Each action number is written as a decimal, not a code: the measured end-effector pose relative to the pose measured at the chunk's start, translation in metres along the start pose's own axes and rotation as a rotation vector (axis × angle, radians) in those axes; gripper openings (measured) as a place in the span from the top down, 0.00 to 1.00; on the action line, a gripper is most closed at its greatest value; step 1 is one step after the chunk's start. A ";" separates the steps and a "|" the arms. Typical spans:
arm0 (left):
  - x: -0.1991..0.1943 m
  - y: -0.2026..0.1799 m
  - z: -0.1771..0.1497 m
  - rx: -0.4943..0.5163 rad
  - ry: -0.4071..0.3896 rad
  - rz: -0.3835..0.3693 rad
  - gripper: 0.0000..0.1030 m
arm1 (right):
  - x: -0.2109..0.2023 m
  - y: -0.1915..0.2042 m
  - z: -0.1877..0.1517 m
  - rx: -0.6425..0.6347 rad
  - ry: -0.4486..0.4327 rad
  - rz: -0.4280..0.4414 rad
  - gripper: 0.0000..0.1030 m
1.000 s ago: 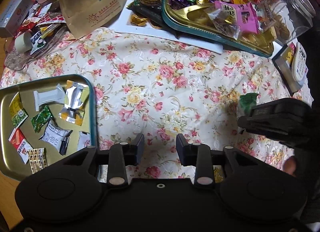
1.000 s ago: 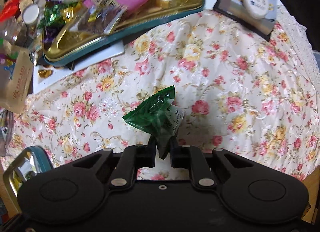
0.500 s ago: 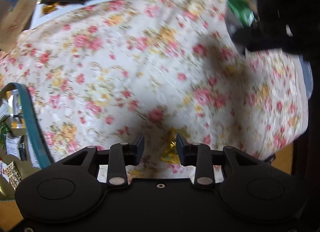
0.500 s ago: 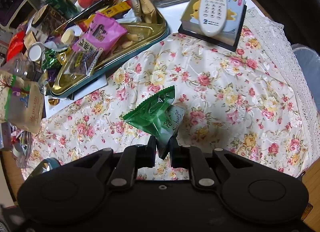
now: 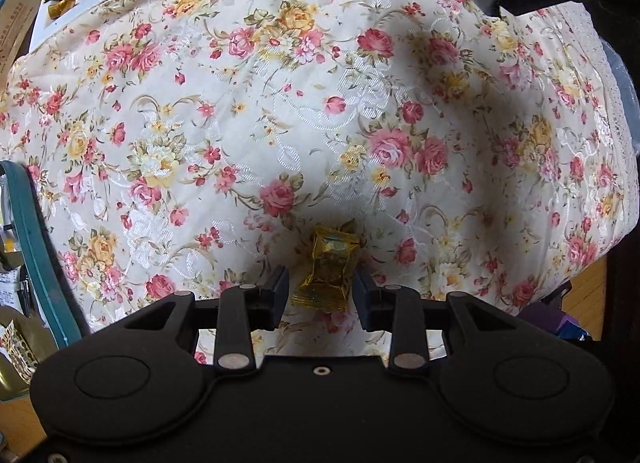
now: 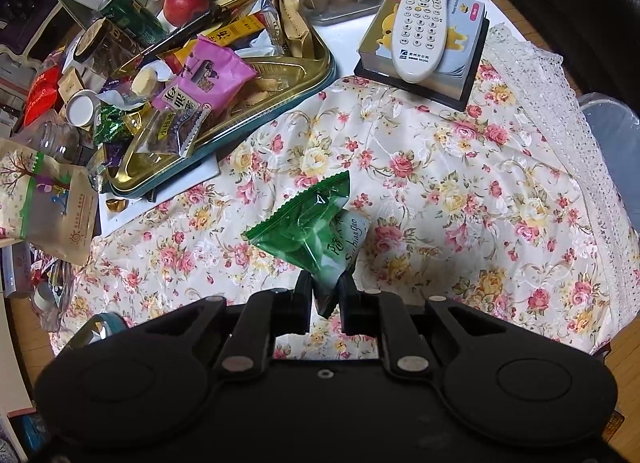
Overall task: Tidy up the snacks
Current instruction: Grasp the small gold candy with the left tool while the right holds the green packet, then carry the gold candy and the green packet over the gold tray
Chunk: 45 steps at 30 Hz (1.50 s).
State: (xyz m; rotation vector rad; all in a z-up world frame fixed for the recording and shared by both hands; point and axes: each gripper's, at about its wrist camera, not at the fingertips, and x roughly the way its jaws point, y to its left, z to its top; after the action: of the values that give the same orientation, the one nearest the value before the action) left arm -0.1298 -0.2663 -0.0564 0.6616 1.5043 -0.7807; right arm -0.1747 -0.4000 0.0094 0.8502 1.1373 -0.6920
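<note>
A gold-wrapped candy [image 5: 330, 269] lies on the floral tablecloth [image 5: 280, 103], right between the fingers of my left gripper [image 5: 320, 293]. That gripper points straight down and stands open around the candy, pads not pressing it. My right gripper [image 6: 325, 295] is shut on the lower corner of a green snack packet [image 6: 308, 231], held up above the cloth. The teal-rimmed sorting tray [image 5: 36, 247] shows at the left edge of the left wrist view, and its corner [image 6: 100, 327] appears in the right wrist view.
A gold tray [image 6: 316, 75] piled with snacks sits at the back left, with apples [image 6: 184, 3] and a can behind it. A remote [image 6: 420, 23] lies on a box at the back right. A paper bag [image 6: 48, 203] stands left. The lace-edged cloth [image 6: 600, 183] ends at right.
My left gripper swung right, away from the sorting tray, and came down over the gold candy. The right gripper rose with the green packet still in it.
</note>
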 end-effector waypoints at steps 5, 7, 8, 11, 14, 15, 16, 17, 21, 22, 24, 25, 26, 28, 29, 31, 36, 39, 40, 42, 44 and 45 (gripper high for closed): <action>0.006 -0.002 0.003 -0.005 -0.001 0.014 0.58 | -0.001 0.001 0.000 -0.006 -0.003 0.003 0.86; 0.010 -0.007 0.003 0.001 0.001 0.019 0.59 | -0.001 0.002 0.001 -0.007 -0.006 0.000 0.86; 0.011 -0.008 0.002 0.005 0.002 0.021 0.63 | -0.001 0.002 0.001 -0.007 -0.006 0.000 0.86; 0.018 -0.013 0.000 0.011 -0.008 0.022 0.78 | -0.002 0.003 0.000 -0.011 -0.009 -0.003 0.86; 0.014 -0.013 -0.002 0.010 -0.045 0.034 0.79 | -0.002 0.004 0.000 -0.012 -0.012 -0.007 0.86; 0.011 -0.014 -0.002 0.005 -0.056 0.045 0.79 | -0.002 0.004 0.001 -0.011 -0.013 -0.007 0.86; 0.008 -0.013 -0.002 -0.004 -0.064 0.052 0.79 | -0.003 0.005 0.001 -0.010 -0.014 -0.005 0.86; 0.006 -0.011 -0.001 -0.015 -0.070 0.054 0.79 | -0.004 0.005 0.001 -0.010 -0.015 -0.002 0.86; -0.002 0.006 0.000 -0.095 -0.082 0.045 0.79 | -0.008 0.009 0.001 -0.018 -0.029 0.007 0.86; -0.005 0.013 0.000 -0.119 -0.089 0.049 0.79 | -0.010 0.011 0.000 -0.021 -0.032 0.010 0.86; -0.013 0.024 0.000 -0.157 -0.106 0.055 0.79 | -0.012 0.012 0.000 -0.025 -0.037 0.013 0.86; -0.017 0.029 0.001 -0.174 -0.116 0.056 0.79 | -0.012 0.013 0.000 -0.026 -0.040 0.013 0.86; -0.023 0.036 -0.001 -0.195 -0.128 0.058 0.79 | -0.013 0.013 -0.001 -0.027 -0.044 0.011 0.86; -0.034 0.049 -0.004 -0.237 -0.157 0.060 0.79 | -0.015 0.015 -0.001 -0.033 -0.055 0.003 0.86; -0.041 0.058 -0.007 -0.260 -0.171 0.061 0.79 | -0.015 0.016 -0.002 -0.036 -0.062 -0.003 0.86; -0.054 0.075 -0.012 -0.307 -0.199 0.060 0.79 | -0.015 0.019 -0.002 -0.045 -0.074 -0.017 0.86; -0.082 0.108 -0.032 -0.409 -0.252 0.099 0.79 | -0.014 0.028 -0.007 -0.070 -0.076 -0.020 0.86; -0.096 0.130 -0.044 -0.472 -0.276 0.117 0.79 | -0.016 0.035 -0.010 -0.088 -0.082 -0.015 0.86; -0.100 0.136 -0.048 -0.491 -0.285 0.121 0.79 | -0.017 0.038 -0.012 -0.093 -0.084 -0.012 0.86; -0.107 0.149 -0.056 -0.522 -0.298 0.133 0.78 | -0.019 0.043 -0.014 -0.102 -0.089 -0.008 0.86; -0.114 0.159 -0.065 -0.556 -0.311 0.151 0.79 | -0.021 0.049 -0.016 -0.114 -0.096 -0.005 0.86; -0.116 0.165 -0.069 -0.573 -0.316 0.158 0.79 | -0.022 0.052 -0.018 -0.119 -0.100 -0.003 0.86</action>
State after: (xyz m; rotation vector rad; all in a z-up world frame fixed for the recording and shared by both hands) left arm -0.0319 -0.1064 0.0457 0.2075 1.2795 -0.2874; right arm -0.1459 -0.3569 0.0385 0.7056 1.0794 -0.6554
